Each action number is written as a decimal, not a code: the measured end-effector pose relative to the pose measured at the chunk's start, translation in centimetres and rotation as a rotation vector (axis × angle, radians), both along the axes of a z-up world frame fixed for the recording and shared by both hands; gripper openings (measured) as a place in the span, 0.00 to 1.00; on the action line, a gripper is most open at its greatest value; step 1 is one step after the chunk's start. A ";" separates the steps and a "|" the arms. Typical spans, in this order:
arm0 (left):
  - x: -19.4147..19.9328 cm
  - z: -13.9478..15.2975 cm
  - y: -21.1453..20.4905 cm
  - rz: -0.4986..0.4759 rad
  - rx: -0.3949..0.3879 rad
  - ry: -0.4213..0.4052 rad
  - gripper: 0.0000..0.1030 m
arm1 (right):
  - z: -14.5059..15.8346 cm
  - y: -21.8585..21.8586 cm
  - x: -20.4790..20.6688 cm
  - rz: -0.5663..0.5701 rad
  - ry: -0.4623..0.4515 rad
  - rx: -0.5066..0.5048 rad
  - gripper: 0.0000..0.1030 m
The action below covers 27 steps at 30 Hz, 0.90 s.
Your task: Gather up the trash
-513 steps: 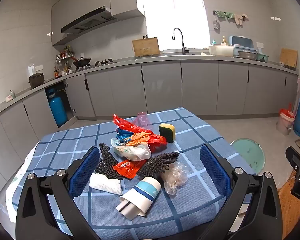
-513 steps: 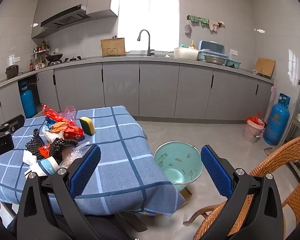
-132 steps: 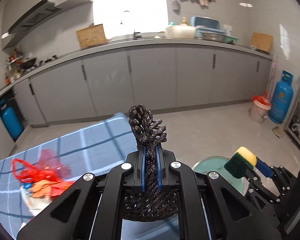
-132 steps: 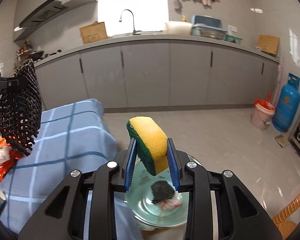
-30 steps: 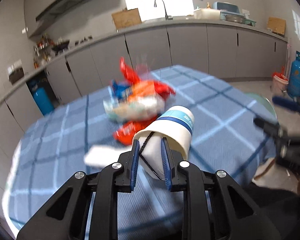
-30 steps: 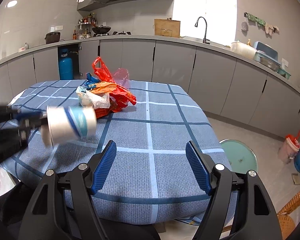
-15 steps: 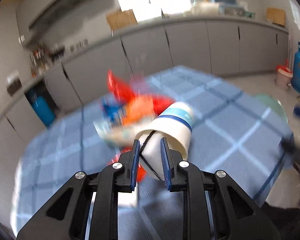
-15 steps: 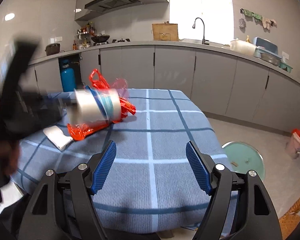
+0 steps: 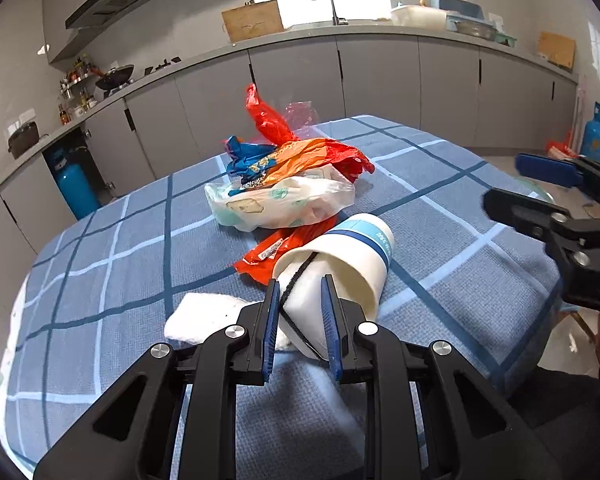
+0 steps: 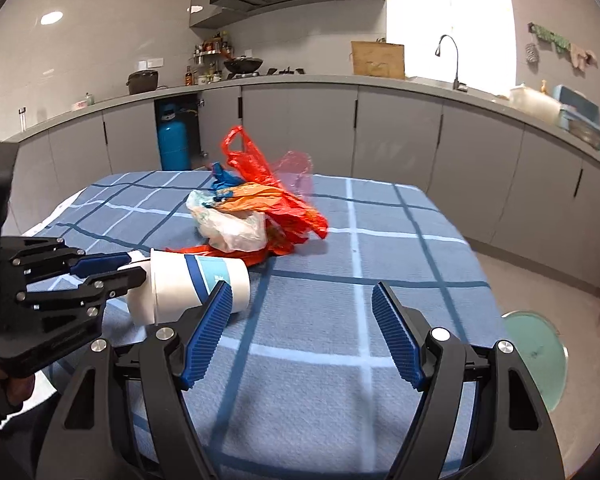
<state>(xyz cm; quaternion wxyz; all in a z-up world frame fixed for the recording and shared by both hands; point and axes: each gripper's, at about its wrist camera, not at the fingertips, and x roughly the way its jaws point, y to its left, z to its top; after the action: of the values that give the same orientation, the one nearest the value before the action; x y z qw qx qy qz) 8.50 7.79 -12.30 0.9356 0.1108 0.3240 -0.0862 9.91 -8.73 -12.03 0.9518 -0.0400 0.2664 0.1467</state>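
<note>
The left gripper is clamped on the cup, whose long axis points forward beyond the jaws; the right gripper is spread apart, empty.

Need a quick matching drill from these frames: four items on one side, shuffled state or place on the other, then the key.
Items
1. paper cup
2. left hand-held gripper
3. right hand-held gripper
4. green bin

States or places
A. open, holding nothing
B. on the floor beside the table
C. on its side, white with a blue band
D. shut on the cup's rim

Pairs: 1-C, 2-D, 3-A, 4-B
</note>
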 end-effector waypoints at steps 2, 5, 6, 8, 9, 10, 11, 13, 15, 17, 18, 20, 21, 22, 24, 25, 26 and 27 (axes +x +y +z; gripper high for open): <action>0.5 -0.8 0.5 0.013 0.006 0.018 0.21 | -0.1 1.0 0.4 0.030 -0.001 -0.008 0.70; 0.8 -1.4 1.1 0.019 -0.007 0.025 0.21 | -0.3 2.9 1.0 0.073 -0.003 -0.023 0.70; 0.7 -1.3 1.3 0.012 -0.018 0.018 0.21 | -0.4 3.5 1.2 0.087 -0.001 -0.027 0.70; 0.5 -1.4 1.4 0.001 -0.023 0.007 0.21 | -0.9 4.4 1.6 0.099 0.006 -0.035 0.70; 0.4 -1.5 1.6 -0.002 -0.026 0.005 0.21 | -1.2 5.0 2.0 0.110 0.016 -0.037 0.70; 0.4 -1.6 1.7 -0.004 -0.030 0.005 0.21 | -1.5 5.4 2.2 0.116 0.021 -0.043 0.70; 0.4 -1.7 1.9 -0.007 -0.039 0.009 0.21 | -1.7 5.8 2.4 0.119 0.024 -0.050 0.70; 0.2 -1.8 2.2 -0.015 -0.049 0.006 0.21 | -2.3 6.5 3.1 0.123 0.041 -0.067 0.70; 0.0 -1.8 2.6 -0.016 -0.050 0.004 0.21 | -2.9 6.8 3.6 0.121 0.061 -0.078 0.70; -0.1 -1.8 3.2 -0.013 -0.057 0.010 0.21 | -3.2 6.8 3.7 0.115 0.065 -0.080 0.71; -0.3 -1.7 3.6 -0.011 -0.060 0.011 0.21 | -3.2 6.7 3.8 0.115 0.068 -0.080 0.71; -0.9 -1.6 4.4 -0.009 -0.062 0.016 0.21 | -3.4 6.8 3.9 0.114 0.069 -0.082 0.71; -1.3 -1.5 4.9 -0.009 -0.069 0.017 0.21 | -3.4 6.8 3.9 0.112 0.069 -0.083 0.72; -1.6 -1.4 5.2 -0.006 -0.067 0.017 0.21 | -3.4 6.8 4.0 0.111 0.069 -0.081 0.72; -2.6 -1.2 6.2 0.001 -0.053 0.017 0.21 | -3.4 6.9 4.1 0.111 0.069 -0.080 0.72; -3.0 -1.1 6.6 0.004 -0.052 0.017 0.21 | -3.4 6.9 4.1 0.112 0.069 -0.080 0.72; -3.8 -0.9 7.3 0.013 -0.045 0.016 0.21 | -3.3 6.8 4.0 0.111 0.069 -0.080 0.72; -4.4 -0.8 7.8 0.021 -0.038 0.012 0.21 | -3.3 6.7 4.0 0.108 0.070 -0.075 0.72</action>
<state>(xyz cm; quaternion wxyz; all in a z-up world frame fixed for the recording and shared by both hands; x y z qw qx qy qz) 4.14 15.58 -13.10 0.9363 0.0893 0.3293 -0.0834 13.95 -2.03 -15.29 0.9304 -0.0849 0.3024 0.1889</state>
